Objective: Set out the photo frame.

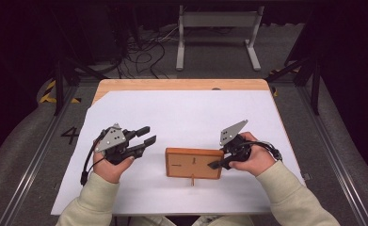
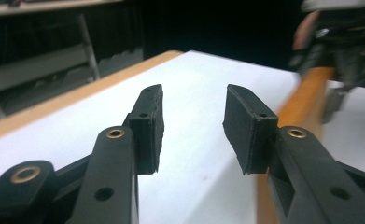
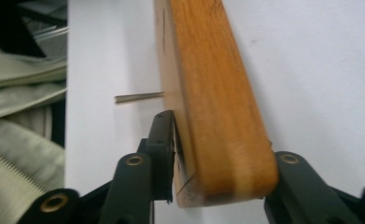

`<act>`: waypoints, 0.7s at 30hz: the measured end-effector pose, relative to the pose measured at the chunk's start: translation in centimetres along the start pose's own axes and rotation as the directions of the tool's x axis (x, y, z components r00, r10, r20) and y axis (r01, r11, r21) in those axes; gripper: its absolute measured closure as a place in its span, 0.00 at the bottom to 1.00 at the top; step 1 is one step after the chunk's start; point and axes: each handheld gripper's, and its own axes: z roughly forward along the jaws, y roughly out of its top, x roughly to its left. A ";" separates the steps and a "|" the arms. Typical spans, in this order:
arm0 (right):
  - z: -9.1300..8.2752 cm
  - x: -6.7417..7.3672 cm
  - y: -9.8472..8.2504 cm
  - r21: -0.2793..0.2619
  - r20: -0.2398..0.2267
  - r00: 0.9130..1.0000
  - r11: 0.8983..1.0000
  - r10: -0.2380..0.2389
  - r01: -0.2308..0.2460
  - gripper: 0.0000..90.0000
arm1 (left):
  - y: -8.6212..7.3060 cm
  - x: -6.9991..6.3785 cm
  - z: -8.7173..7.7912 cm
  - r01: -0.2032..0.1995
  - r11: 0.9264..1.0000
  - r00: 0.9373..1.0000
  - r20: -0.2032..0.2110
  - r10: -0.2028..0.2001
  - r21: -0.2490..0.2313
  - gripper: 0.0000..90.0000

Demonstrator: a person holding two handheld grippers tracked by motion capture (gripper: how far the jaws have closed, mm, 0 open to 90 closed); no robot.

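Note:
A flat wooden block [image 1: 191, 162] rests on the white sheet, its broad face with dark marks turned up toward me. A thin rod [image 1: 192, 181] sticks out of it on the near side. My right gripper [image 1: 215, 162] is shut on the block's right end. In the right gripper view the block [image 3: 213, 93] fills the gap of the gripper [image 3: 208, 140]; one pad presses its face just below the rod [image 3: 138, 97], and the other pad is hidden behind the wood. My left gripper [image 1: 150, 134] hangs open to the block's left, apart from it. Nothing is between the jaws of that gripper [image 2: 194, 126], and the block's edge [image 2: 306, 93] lies beyond them.
A white sheet [image 1: 196, 113] covers most of the wooden table [image 1: 181, 84]. Behind the table a metal stand [image 1: 217, 19] and loose cables [image 1: 144, 52] sit on the floor. A light sleeve [image 3: 21, 149] lies close to the right gripper's left side.

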 end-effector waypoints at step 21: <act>-2.8 2.4 1.3 -0.212 0.215 0.976 0.977 0.023 0.024 0.79 | -1.4 1.1 0.6 0.062 0.996 0.998 -0.019 -0.061 0.060 0.70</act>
